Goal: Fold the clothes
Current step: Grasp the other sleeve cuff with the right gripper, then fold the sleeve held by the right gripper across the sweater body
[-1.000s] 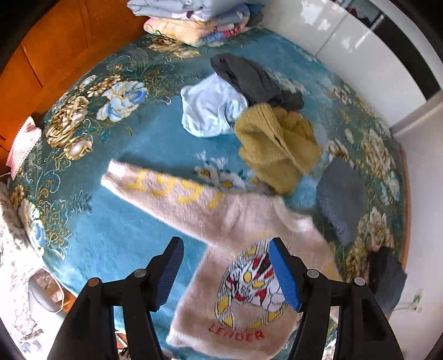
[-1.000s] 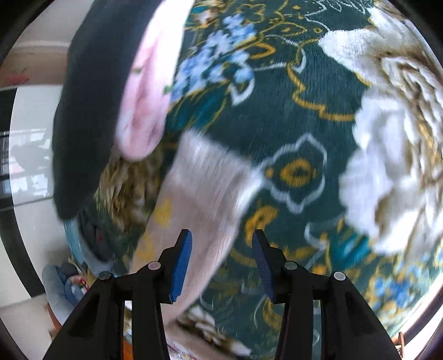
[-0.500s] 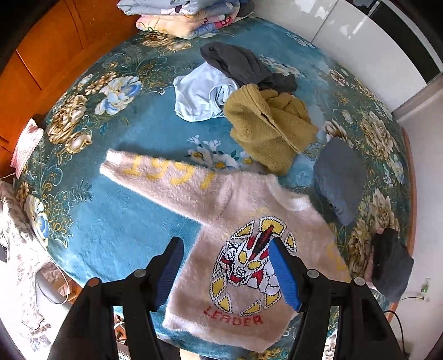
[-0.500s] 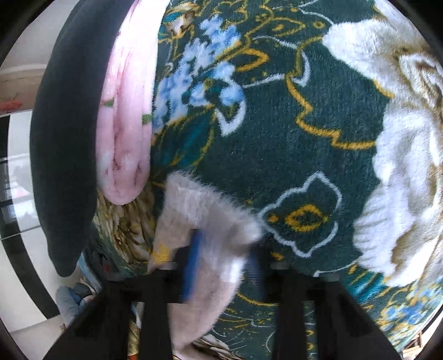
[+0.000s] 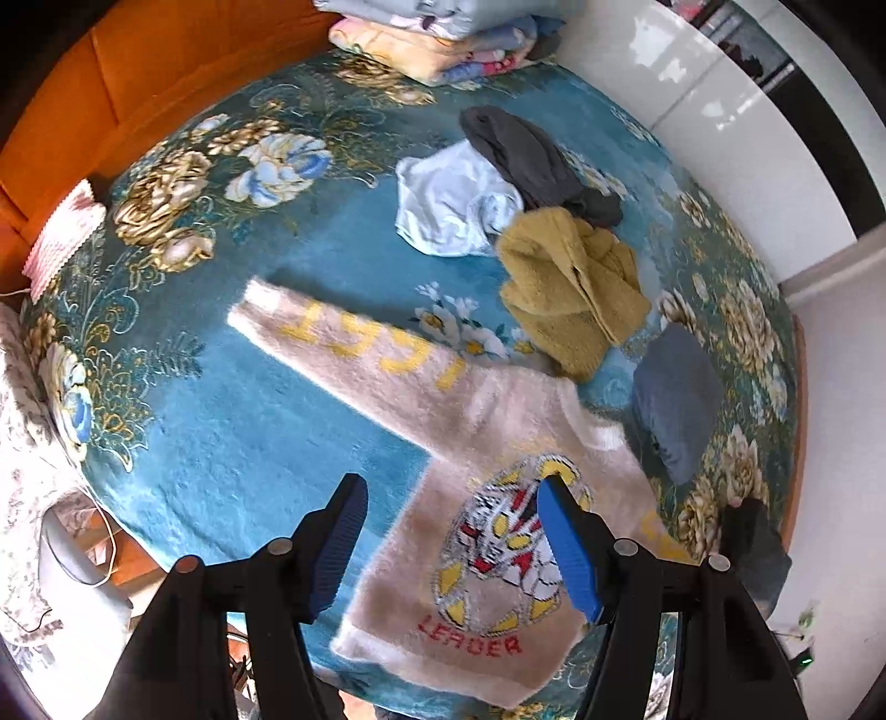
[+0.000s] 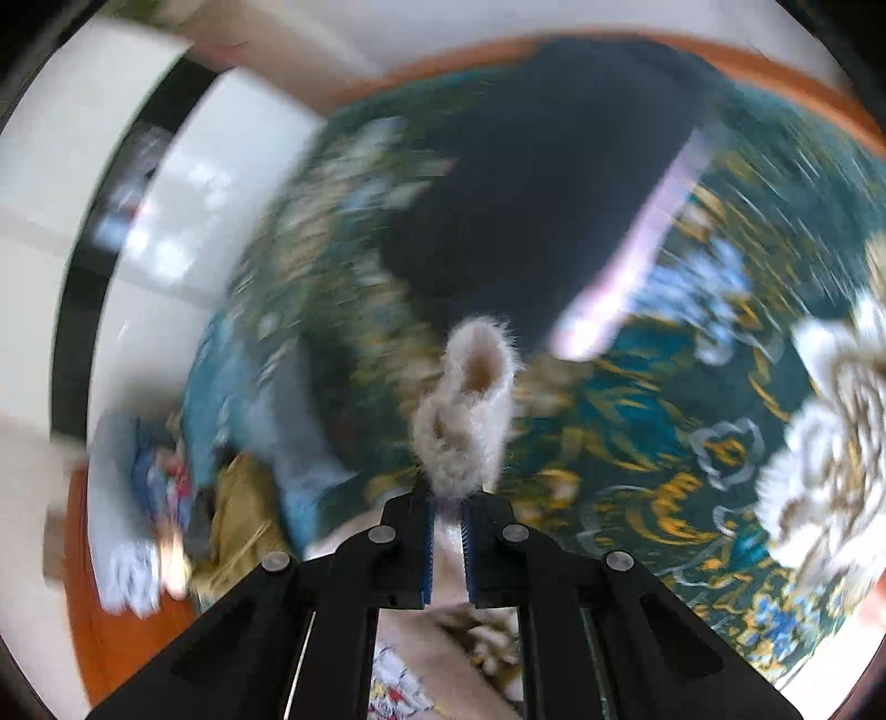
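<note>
A fuzzy beige sweater (image 5: 487, 531) with a robot print, "LEADER" and "1997" on its sleeve lies face up on the teal flowered blanket (image 5: 232, 443). My left gripper (image 5: 451, 545) is open and empty, held above the sweater's lower left part. My right gripper (image 6: 446, 531) is shut on the sweater's right sleeve cuff (image 6: 470, 410), lifted above the blanket; that view is motion-blurred.
An olive garment (image 5: 570, 293), a light blue one (image 5: 448, 205) and a dark grey one (image 5: 531, 160) lie heaped beyond the sweater. A folded grey piece (image 5: 675, 399) and a dark piece (image 5: 753, 548) sit at right. Folded bedding (image 5: 437, 33) is stacked at the far end. A wooden headboard (image 5: 111, 99) lies left.
My right gripper closed on the sleeve cuff and lifted it, swinging fast. My left gripper shifted slightly above the sweater and stayed open.
</note>
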Demonstrator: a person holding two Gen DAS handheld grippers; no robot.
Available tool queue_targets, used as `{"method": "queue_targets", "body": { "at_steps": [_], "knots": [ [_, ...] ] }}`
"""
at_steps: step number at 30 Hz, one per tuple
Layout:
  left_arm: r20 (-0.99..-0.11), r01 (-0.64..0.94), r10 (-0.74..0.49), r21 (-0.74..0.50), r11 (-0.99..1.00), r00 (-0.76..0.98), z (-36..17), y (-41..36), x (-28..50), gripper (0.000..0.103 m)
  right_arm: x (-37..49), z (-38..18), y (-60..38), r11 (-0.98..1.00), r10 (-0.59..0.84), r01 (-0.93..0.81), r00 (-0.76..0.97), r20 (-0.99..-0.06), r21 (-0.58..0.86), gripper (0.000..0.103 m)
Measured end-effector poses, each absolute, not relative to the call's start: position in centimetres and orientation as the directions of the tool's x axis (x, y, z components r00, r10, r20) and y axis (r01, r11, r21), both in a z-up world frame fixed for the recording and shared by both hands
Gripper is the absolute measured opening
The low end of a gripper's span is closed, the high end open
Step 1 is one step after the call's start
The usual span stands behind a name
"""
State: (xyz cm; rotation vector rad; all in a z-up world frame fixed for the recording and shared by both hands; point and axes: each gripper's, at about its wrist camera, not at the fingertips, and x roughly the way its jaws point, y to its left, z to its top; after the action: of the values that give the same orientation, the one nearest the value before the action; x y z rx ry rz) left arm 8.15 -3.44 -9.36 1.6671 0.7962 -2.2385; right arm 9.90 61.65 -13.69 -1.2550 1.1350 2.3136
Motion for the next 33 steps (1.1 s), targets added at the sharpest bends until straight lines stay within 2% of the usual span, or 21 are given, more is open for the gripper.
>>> {"method": "queue_targets", "body": {
  "at_steps": [6, 11, 17, 21, 29, 32, 33],
  "knots": [
    [-0.93, 0.563, 0.155, -0.329, -0.758, -0.334, -11.6, -11.1, 9.6, 0.068, 5.6, -8.4, 51.2, -0.807, -0.217, -0.331, -0.603, -0.767, 0.489, 0.008],
    [-0.933, 0.636, 0.167, -0.341, -0.692, -0.318, -15.1, -18.2, 10.7, 0.068, 2.0, -9.1, 39.7, -0.85, -0.312, -0.21, -0.54, -0.782, 0.484, 0.008],
    [-0.94, 0.713, 0.204, -0.339, -0.613, -0.272, -20.4, -24.6, 11.6, 0.068, -0.8, -16.4, 27.1, -0.91, -0.318, -0.14, -0.371, -0.873, 0.391, 0.008],
    [-0.942, 0.737, 0.244, -0.334, -0.588, -0.232, -23.9, -26.6, 11.6, 0.068, -2.0, -23.5, 21.4, -0.954, -0.219, -0.151, -0.241, -0.946, 0.259, 0.008],
    [-0.926, 0.762, 0.309, -0.358, -0.539, -0.217, -29.9, -28.3, 9.8, 0.068, -2.5, -31.9, 16.3, -0.997, -0.037, -0.066, -0.095, -0.995, 0.044, 0.009],
    [-0.916, 0.771, 0.328, -0.378, -0.513, -0.231, -31.8, -28.8, 8.4, 0.068, -2.5, -33.5, 16.2, -0.997, -0.035, -0.073, -0.067, -0.997, 0.04, 0.013],
    [-0.912, 0.773, 0.335, -0.384, -0.504, -0.235, -32.4, -28.9, 8.0, 0.069, -2.5, -33.9, 16.3, -0.996, -0.041, -0.078, -0.059, -0.997, 0.046, 0.019]
  ]
}}
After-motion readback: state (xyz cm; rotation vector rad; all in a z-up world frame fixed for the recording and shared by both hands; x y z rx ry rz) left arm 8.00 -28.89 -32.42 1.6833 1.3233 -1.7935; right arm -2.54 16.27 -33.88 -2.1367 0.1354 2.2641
